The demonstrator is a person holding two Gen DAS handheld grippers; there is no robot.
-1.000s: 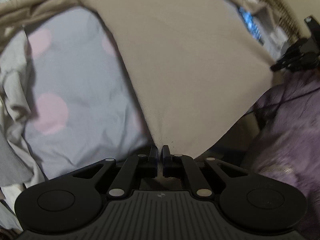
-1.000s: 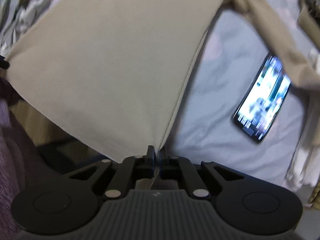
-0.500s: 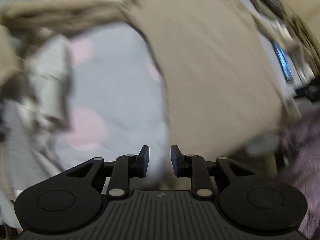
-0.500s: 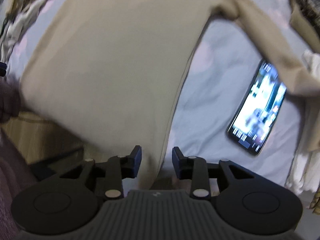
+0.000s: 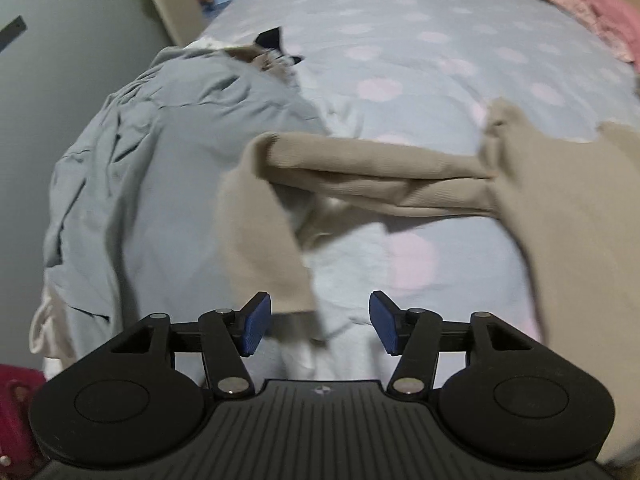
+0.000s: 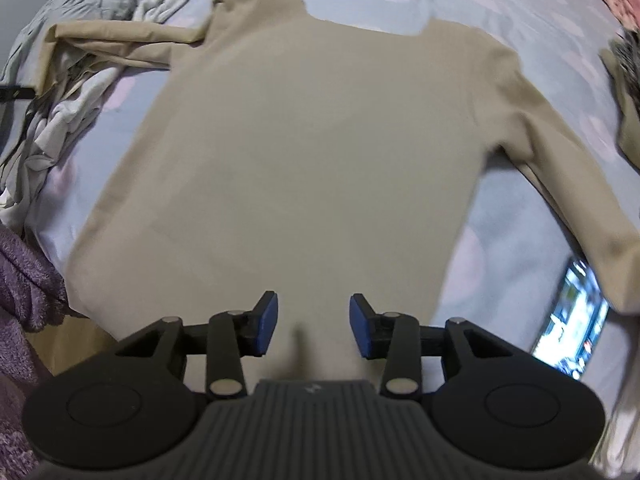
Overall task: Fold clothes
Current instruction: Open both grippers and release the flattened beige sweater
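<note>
Sweater (image 6: 304, 140) lies flat; left tongs (image 5: 320, 322) and right tongs (image 6: 313, 324) hover apart.

Left gripper (image 5: 320, 326) gapes above beige sleeve (image 5: 264, 240) on bed (image 5: 420, 40).

A polka-dot bed (image 5: 420, 44) beside a grey wall (image 5: 72, 40).
</note>
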